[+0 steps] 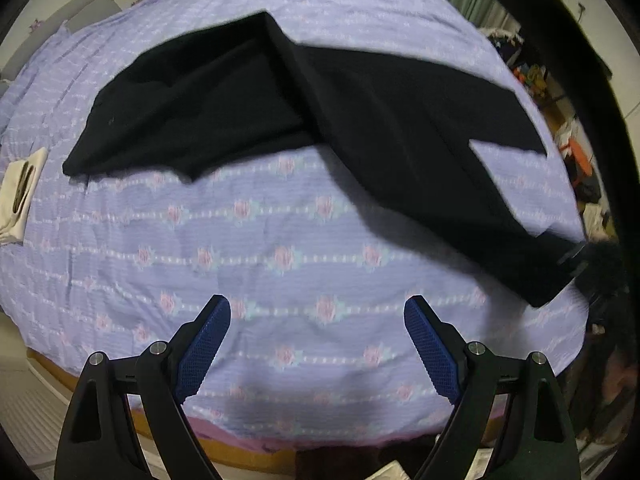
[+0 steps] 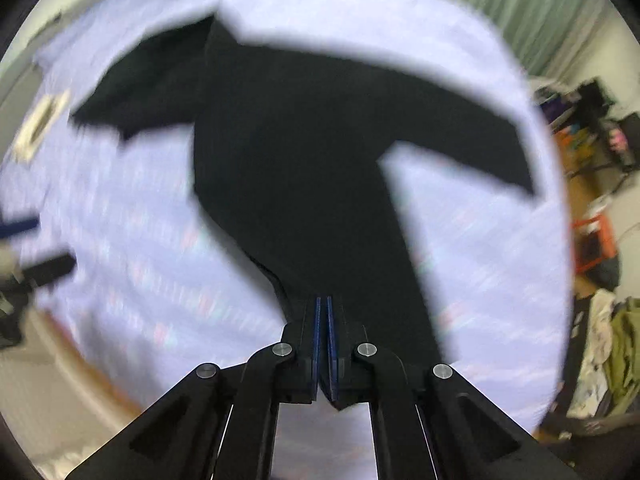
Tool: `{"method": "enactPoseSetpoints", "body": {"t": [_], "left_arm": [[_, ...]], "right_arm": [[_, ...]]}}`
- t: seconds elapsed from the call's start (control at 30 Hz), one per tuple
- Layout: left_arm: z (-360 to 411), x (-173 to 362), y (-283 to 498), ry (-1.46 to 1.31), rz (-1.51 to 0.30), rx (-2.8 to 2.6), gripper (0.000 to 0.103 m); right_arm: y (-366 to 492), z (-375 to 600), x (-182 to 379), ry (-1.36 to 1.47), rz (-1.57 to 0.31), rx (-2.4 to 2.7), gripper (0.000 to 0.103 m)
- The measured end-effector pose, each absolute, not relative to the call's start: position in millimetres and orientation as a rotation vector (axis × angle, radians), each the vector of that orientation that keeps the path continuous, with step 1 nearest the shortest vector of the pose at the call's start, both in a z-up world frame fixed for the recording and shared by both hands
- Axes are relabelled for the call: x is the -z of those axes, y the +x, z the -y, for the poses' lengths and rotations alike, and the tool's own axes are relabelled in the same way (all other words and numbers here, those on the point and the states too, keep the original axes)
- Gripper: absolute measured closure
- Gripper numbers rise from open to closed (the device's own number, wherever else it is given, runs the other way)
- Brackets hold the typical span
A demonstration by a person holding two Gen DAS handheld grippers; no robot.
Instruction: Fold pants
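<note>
A: Starting at the far left: lying on the lavender floral bedspread (image 1: 280, 240), near its left edge, a small cream folded cloth (image 1: 22, 196), well apart from everything else.

B: And moving inward?

A: Spreading across the upper middle of the bed, the black pants (image 1: 248, 100). Bunching in a loose overlapping heap on the left, apparently the waist end, though too dark to say for sure. Fanning out to the right in two legs with a wedge of bedspread showing between them.

B: Left gripper doing anything?

A: Hovering over bare bedspread near the front edge of the bed, the left gripper (image 1: 318, 344), blue pads splayed wide apart, gripping nothing, well short of the pants.

B: Further right?

A: Lifting off the bed at the near-right, the end of the nearer leg (image 1: 532, 272), casting a shadow beneath. Clamping that leg end, the right gripper (image 2: 325, 340), pads pressed together on the black fabric. Blurring heavily in the right wrist view, so probably swinging mid-motion. Resting flat toward the far right, the other leg (image 1: 500, 120).

B: Progress?

A: Judging as early. No neat fold showing anywhere; waist end rumpled, legs apart. Remaining, by the look of it: laying one leg over the other, smoothing the heap, then folding lengthwise into a compact stack.
</note>
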State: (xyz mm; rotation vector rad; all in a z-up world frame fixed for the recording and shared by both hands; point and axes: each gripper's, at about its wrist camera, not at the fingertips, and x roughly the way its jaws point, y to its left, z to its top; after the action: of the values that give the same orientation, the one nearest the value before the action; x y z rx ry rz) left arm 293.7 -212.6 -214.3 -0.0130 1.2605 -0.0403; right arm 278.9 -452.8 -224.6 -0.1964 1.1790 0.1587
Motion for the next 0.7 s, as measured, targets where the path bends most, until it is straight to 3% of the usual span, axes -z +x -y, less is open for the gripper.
{"method": "enactPoseSetpoints", "body": {"t": [0.13,0.27,0.47,0.5,0.53,0.57,0.6,0.7], "left_arm": [[218.7,189.7,321.2,-0.029,-1.190,0.046,0.014],[237.1,168.1,361.8,-0.055,-1.128,0.055,0.014],[277.1,145.1,413.5,-0.044,-1.033,0.120,0.014],[281.6,144.8,417.0,-0.048,-1.028,0.133,0.014],[285.2,146.5,419.9,-0.052,-1.032,0.140,0.014],[287.3,148.7,421.6,-0.054,-1.037,0.144,0.014],[291.1,153.0,424.5,-0.056,-1.046,0.149,0.014],[298.8,165.5,429.0,-0.059,-1.068,0.146,0.014]], "right_arm": [[329.4,500.8,156.4,-0.197,-0.987,-0.011,0.102],[389.1,545.3,124.3,-0.202,-0.879,0.119,0.102],[444.7,574.3,125.2,-0.083,-0.925,0.091,0.100],[442.2,573.6,130.5,-0.068,-0.942,0.059,0.088],[437.9,571.2,139.1,-0.067,-0.964,0.022,0.063],[434.7,573.9,146.8,-0.071,-0.976,0.000,0.055],[429.3,573.2,155.5,-0.075,-0.989,-0.025,0.050],[421.7,564.1,193.8,-0.060,-1.068,-0.132,0.050]]}}
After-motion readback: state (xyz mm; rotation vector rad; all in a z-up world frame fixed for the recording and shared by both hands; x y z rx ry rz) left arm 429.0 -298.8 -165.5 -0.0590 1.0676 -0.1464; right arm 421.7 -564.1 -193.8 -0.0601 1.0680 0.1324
